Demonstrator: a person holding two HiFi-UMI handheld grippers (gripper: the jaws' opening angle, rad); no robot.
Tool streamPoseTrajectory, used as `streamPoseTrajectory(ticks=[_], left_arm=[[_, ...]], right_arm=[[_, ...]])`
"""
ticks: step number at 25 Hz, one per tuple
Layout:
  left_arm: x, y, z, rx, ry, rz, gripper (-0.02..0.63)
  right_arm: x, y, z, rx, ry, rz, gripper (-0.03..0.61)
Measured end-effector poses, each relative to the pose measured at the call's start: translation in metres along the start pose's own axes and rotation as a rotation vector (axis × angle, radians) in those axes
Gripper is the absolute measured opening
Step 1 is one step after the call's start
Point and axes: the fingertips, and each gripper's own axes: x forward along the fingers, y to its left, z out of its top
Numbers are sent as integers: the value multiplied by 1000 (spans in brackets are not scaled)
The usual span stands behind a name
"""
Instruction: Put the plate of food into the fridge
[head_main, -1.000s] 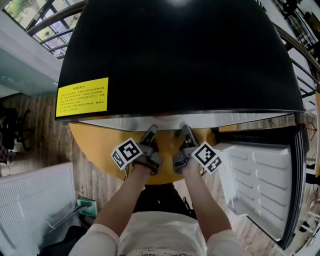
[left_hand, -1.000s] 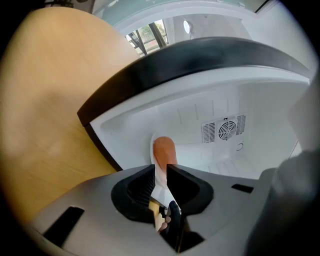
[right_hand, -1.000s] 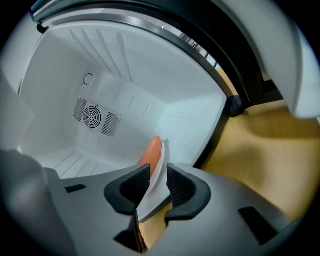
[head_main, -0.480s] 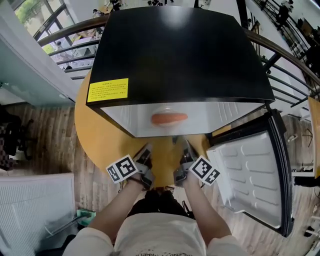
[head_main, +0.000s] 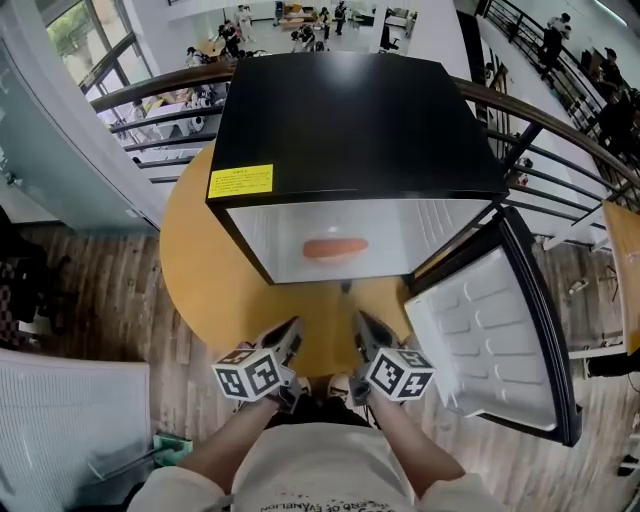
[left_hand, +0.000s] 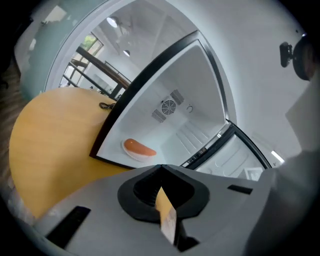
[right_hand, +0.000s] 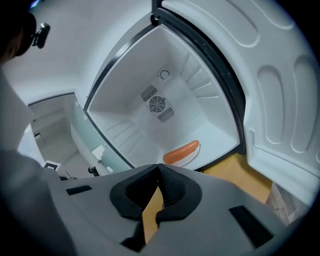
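Observation:
A white plate (head_main: 335, 252) carrying an orange sausage (head_main: 335, 246) rests on the floor of the open black mini fridge (head_main: 360, 130). The left gripper view shows the same plate (left_hand: 131, 151), and so does the right gripper view, with its sausage (right_hand: 181, 151). Both grippers hover over the near edge of the round yellow table (head_main: 215, 290), well back from the fridge opening. My left gripper (head_main: 293, 326) (left_hand: 161, 172) is shut and holds nothing. My right gripper (head_main: 360, 318) (right_hand: 159, 172) is shut and empty too.
The fridge door (head_main: 490, 330) hangs wide open to the right, its white inner lining facing me. A yellow label (head_main: 240, 181) sits on the fridge top. Railings (head_main: 560, 120) curve behind the table. A white panel (head_main: 60, 420) stands at lower left.
Both grippers have drawn back from the fridge opening toward the table's near edge. The plate with the sausage stays inside the fridge and has come into view.

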Motion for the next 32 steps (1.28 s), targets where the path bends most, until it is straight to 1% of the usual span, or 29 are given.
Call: streamPoseTrajectory(ticks=[4, 7, 10, 12, 16, 20, 23, 26, 32], left_arm=[[-22, -19, -21, 103, 42, 13, 23], [-33, -25, -29, 198, 55, 42, 23], [-38, -27, -35, 298, 62, 79, 23], [-38, -28, -38, 344, 65, 100, 23], [-37, -28, -50, 379, 92, 123, 23], [-36, -32, -57, 421, 113, 117, 23], [-36, -32, -57, 430, 115, 114, 23], [-35, -31, -56, 437, 110, 115, 23], [-33, -30, -55, 433, 114, 113, 23]], right_arm=[[-20, 23, -15, -117, 48, 22, 26], [-30, 35, -25, -177, 73, 32, 26], [-38, 40, -34, -228, 96, 21, 26], [-41, 41, -40, -259, 111, 7, 26], [-45, 43, -51, -304, 147, -17, 26], [-43, 43, -52, -324, 159, -20, 26], [-43, 41, -51, -329, 160, -30, 25], [-42, 39, -51, -312, 158, -31, 25], [-41, 39, -50, -310, 155, -25, 25]])
